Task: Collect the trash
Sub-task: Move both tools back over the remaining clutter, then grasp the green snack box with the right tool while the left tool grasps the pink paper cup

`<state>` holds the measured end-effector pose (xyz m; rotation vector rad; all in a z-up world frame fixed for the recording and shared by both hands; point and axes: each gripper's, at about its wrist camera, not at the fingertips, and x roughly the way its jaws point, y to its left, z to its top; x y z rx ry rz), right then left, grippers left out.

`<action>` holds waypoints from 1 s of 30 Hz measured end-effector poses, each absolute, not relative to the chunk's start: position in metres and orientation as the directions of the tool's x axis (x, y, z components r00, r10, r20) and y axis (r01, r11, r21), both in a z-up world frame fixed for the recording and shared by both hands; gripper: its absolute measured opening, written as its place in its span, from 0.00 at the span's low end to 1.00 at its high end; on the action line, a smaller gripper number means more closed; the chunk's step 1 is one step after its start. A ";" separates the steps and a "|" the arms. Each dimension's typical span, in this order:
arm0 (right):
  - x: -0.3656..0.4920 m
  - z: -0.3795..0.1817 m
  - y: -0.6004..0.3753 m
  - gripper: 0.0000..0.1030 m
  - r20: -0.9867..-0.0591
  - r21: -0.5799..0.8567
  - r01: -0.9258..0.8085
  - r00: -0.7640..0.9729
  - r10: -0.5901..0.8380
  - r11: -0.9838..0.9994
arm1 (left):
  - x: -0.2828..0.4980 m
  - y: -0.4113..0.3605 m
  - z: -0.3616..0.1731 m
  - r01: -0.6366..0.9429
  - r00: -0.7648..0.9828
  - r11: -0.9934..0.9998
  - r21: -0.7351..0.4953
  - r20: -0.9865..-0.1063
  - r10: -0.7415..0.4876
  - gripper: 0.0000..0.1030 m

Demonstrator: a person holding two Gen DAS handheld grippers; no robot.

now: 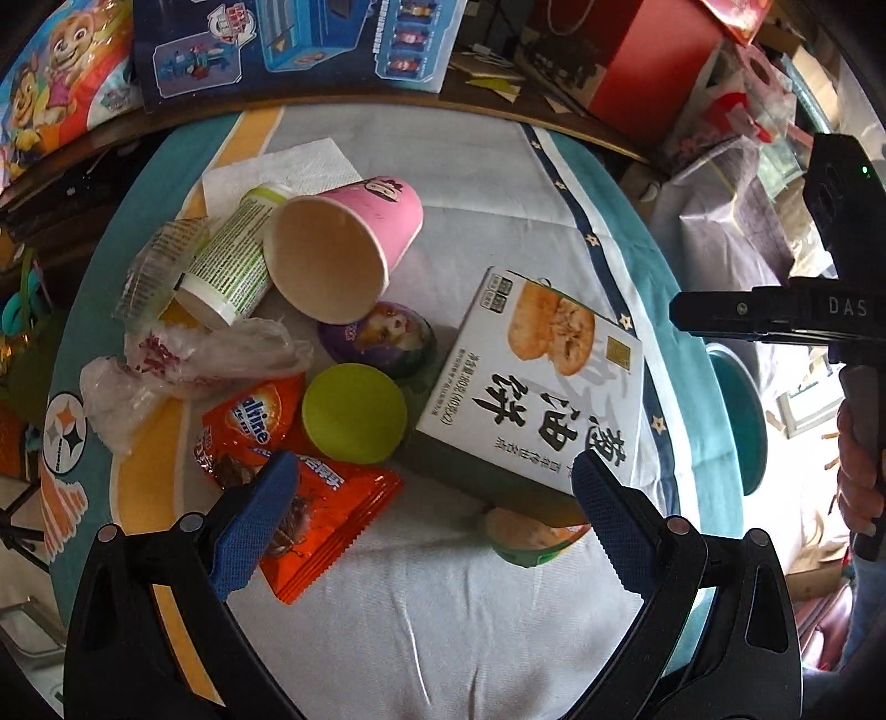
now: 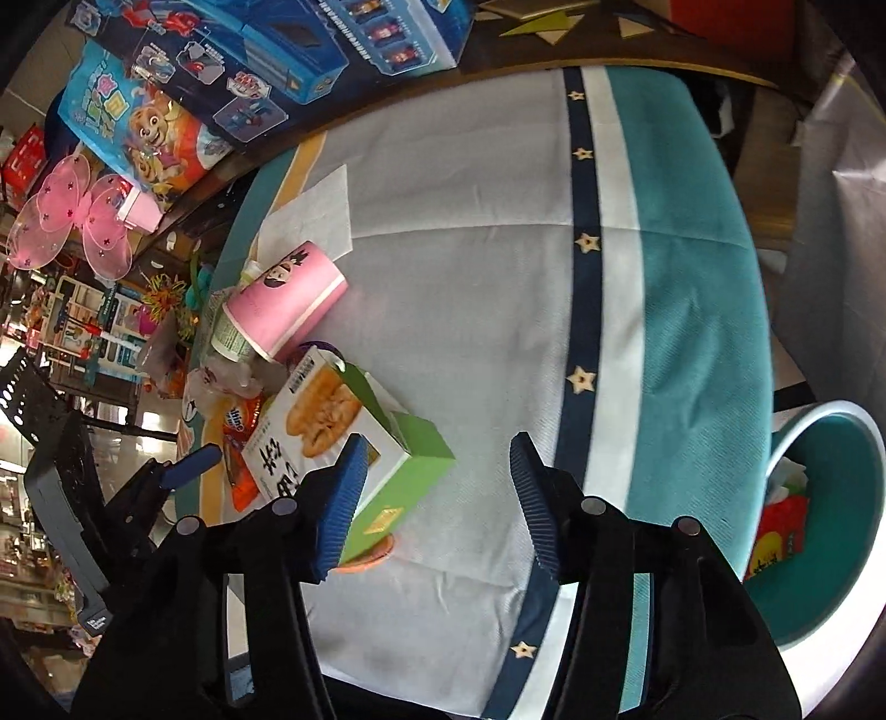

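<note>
Trash lies piled on a cloth-covered table (image 1: 470,183): a pink paper cup (image 1: 343,249) on its side, a white-and-green bottle (image 1: 230,266), a clear plastic cup (image 1: 155,266), a crumpled plastic bag (image 1: 183,365), an orange snack wrapper (image 1: 310,498), a green lid (image 1: 354,412), a purple egg-shaped toy (image 1: 382,338) and a biscuit box (image 1: 537,382). My left gripper (image 1: 437,498) is open above the wrapper and box. My right gripper (image 2: 437,487) is open beside the biscuit box (image 2: 326,432); its body shows in the left wrist view (image 1: 775,315). The pink cup (image 2: 282,307) lies beyond.
A teal bin (image 2: 819,531) with red trash inside stands off the table's right edge. Toy boxes (image 1: 288,44) and a red box (image 1: 626,55) line a shelf behind the table. A white napkin (image 2: 315,216) lies at the table's far side.
</note>
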<state>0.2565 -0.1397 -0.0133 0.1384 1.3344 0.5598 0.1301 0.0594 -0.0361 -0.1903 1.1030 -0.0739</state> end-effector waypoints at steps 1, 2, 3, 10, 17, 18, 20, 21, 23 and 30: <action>0.260 -0.015 -0.132 0.51 -0.876 0.416 -0.315 0.112 0.469 0.853 | 0.131 0.058 -0.037 -0.034 0.447 0.983 -0.179 -0.883 -0.145 0.96; 0.263 -0.017 -0.124 0.51 -0.873 0.425 -0.326 0.097 0.477 0.844 | 0.132 0.057 -0.039 -0.029 0.443 0.985 -0.170 -0.886 -0.140 0.96; 0.265 -0.019 -0.117 0.51 -0.871 0.432 -0.337 0.083 0.484 0.836 | 0.132 0.058 -0.041 -0.025 0.443 0.986 -0.167 -0.886 -0.139 0.96; 0.279 -0.042 -0.088 0.51 -0.861 0.479 -0.377 -0.027 0.507 0.793 | 0.132 0.060 -0.043 -0.008 0.455 0.983 -0.183 -0.876 -0.159 0.97; 0.278 -0.053 -0.066 0.49 -0.848 0.512 -0.402 -0.099 0.521 0.759 | 0.135 0.067 -0.047 -0.023 0.459 0.975 -0.222 -0.869 -0.187 0.97; 0.276 -0.051 -0.067 0.46 -0.841 0.524 -0.404 -0.110 0.529 0.750 | 0.134 0.068 -0.048 -0.025 0.457 0.973 -0.231 -0.868 -0.194 0.97; 0.271 -0.044 -0.070 0.34 -0.821 0.558 -0.401 -0.144 0.552 0.726 | 0.133 0.071 -0.048 -0.027 0.464 0.970 -0.240 -0.863 -0.201 0.97; 0.269 -0.040 -0.072 0.31 -0.817 0.565 -0.403 -0.150 0.557 0.720 | 0.132 0.073 -0.047 -0.026 0.468 0.968 -0.250 -0.859 -0.209 0.97; 0.263 -0.031 -0.076 0.30 -0.810 0.575 -0.401 -0.157 0.565 0.713 | 0.132 0.074 -0.047 -0.022 0.471 0.965 -0.260 -0.855 -0.219 0.97; 0.239 -0.010 -0.072 0.24 -0.831 0.538 -0.445 -0.137 0.539 0.716 | 0.119 0.068 -0.039 0.012 0.510 0.981 -0.192 -0.843 -0.171 0.96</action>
